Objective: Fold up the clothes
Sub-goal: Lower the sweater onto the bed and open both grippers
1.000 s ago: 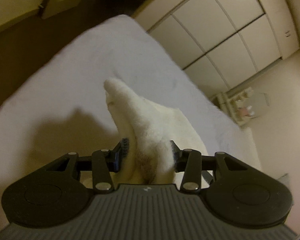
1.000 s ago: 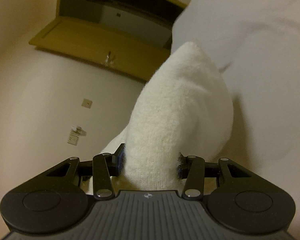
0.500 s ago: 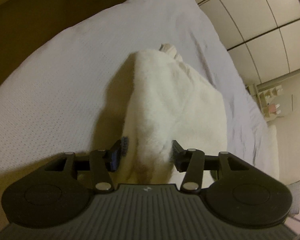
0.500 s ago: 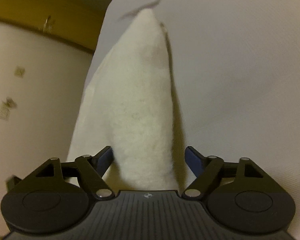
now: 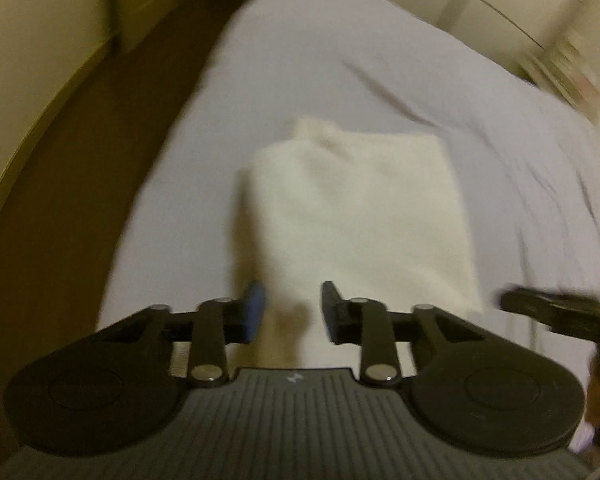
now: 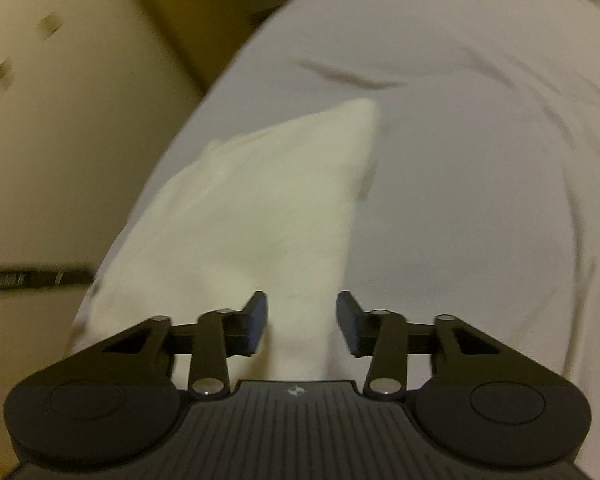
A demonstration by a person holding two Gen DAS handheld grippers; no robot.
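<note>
A white fluffy garment lies folded in a rough rectangle on the pale bed sheet. Its near edge runs under my left gripper, whose jaws stand a little apart with cloth showing flat in the gap, not bunched. In the right wrist view the same garment lies left of centre near the bed's left edge. My right gripper hovers over its near right corner, jaws apart with nothing pinched. Both views are blurred by motion.
The sheet stretches wide to the right with a few creases. Dark floor and a cream wall border the bed on the left. The right tool's black body shows at the left view's right edge. Blurred wardrobe doors stand behind.
Both grippers held the garment up a second ago. The right one opened first, then the left let go. The garment now lies flat and both cameras have pulled back.
</note>
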